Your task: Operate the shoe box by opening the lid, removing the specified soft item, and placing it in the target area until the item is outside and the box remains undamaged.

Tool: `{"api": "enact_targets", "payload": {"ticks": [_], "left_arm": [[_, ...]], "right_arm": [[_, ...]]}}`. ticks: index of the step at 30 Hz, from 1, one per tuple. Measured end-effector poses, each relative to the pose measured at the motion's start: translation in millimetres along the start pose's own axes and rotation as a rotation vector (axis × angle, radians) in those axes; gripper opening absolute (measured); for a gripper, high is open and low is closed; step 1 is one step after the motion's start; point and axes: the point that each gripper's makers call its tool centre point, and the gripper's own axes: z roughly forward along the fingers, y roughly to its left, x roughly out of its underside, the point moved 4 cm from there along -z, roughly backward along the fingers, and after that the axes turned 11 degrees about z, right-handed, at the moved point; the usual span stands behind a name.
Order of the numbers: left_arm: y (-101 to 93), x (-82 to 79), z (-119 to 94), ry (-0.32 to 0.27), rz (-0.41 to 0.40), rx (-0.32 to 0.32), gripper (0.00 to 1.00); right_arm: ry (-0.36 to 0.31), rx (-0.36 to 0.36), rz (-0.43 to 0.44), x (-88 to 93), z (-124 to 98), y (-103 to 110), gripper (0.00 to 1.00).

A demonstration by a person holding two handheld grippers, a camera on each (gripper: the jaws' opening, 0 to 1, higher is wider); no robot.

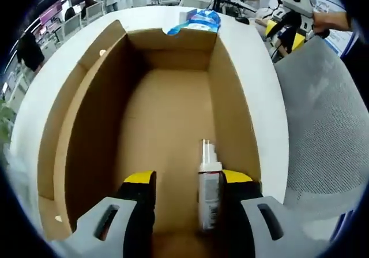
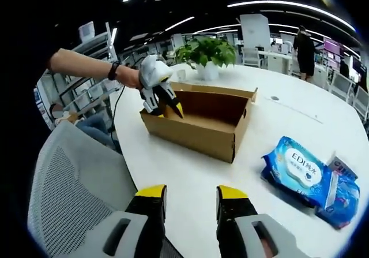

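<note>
With its jaws spread inside the open cardboard shoe box (image 1: 173, 113), the left gripper (image 1: 187, 183) should centre on the small spray bottle (image 1: 209, 191) lying low in frame beside its right jaw before closing, while the right gripper (image 2: 190, 197) waits parted and empty over the white table (image 2: 196, 171), the blue wipes pack (image 2: 300, 174) at lower right.

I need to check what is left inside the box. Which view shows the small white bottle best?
The left gripper view: the small white spray bottle lies on the brown cardboard box floor. In the right gripper view the box wall hides it.
</note>
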Motion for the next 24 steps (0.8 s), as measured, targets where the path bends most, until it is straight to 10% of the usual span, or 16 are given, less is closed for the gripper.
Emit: {"api": "enact_targets", "payload": {"ticks": [24], "left_arm": [[-5.6, 7.5, -8.2, 0.03, 0.119, -0.044, 0.39]], "right_arm": [[0.004, 0.033, -0.001, -3.7, -4.1, 2.1, 0.28]]}}
